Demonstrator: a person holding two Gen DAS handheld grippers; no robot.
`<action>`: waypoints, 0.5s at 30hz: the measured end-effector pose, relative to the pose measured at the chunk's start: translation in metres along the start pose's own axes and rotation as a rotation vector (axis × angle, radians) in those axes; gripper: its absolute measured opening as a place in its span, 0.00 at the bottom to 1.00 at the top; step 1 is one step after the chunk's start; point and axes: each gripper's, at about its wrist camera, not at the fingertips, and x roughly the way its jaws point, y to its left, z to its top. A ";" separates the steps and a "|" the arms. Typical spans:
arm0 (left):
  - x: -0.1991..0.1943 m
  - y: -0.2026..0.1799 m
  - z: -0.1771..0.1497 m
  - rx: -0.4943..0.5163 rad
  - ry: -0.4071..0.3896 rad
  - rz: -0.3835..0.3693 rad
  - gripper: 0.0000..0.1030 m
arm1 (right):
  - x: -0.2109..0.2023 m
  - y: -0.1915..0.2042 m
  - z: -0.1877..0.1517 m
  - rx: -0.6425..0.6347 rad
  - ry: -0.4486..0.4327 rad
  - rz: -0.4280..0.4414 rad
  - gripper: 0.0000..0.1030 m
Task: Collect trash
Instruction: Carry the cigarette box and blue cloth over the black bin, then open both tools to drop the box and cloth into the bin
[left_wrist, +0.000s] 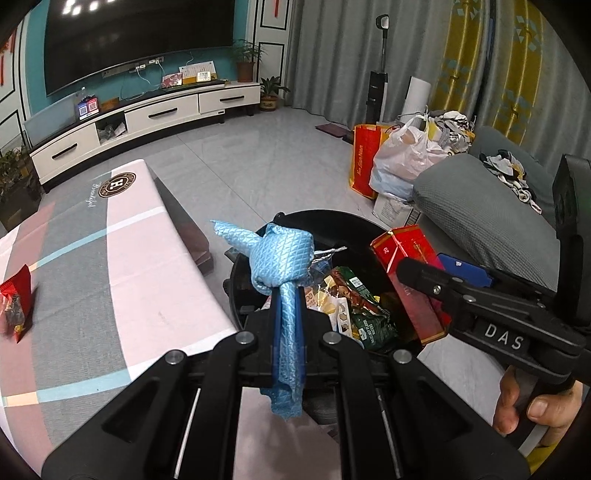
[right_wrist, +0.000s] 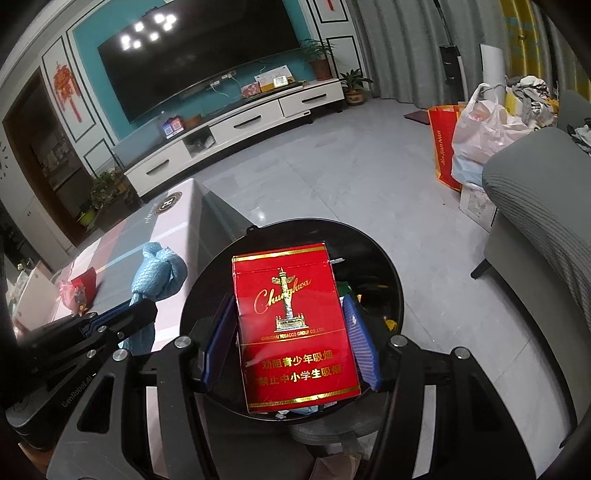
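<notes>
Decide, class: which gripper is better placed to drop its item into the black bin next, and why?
Right. The right gripper holds the red cigarette pack directly above the black bin; the left gripper holds the blue cloth near the rim.

A knotted blue cloth (left_wrist: 282, 266) is clamped in the left gripper (left_wrist: 288, 332) above the near rim of the black bin (left_wrist: 236, 280). A red carton (left_wrist: 410, 280) is gripped by the right gripper (left_wrist: 439, 273) over the wrappers (left_wrist: 354, 310) inside.
</notes>
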 end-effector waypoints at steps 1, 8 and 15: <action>0.002 0.000 0.000 0.001 0.004 0.000 0.08 | 0.000 -0.001 0.001 0.004 0.001 -0.002 0.57; 0.012 -0.008 0.001 0.019 0.024 -0.008 0.08 | 0.004 -0.002 0.000 0.003 0.010 -0.029 0.57; 0.017 -0.009 0.003 0.019 0.030 -0.006 0.08 | 0.008 -0.003 -0.001 0.003 0.021 -0.052 0.57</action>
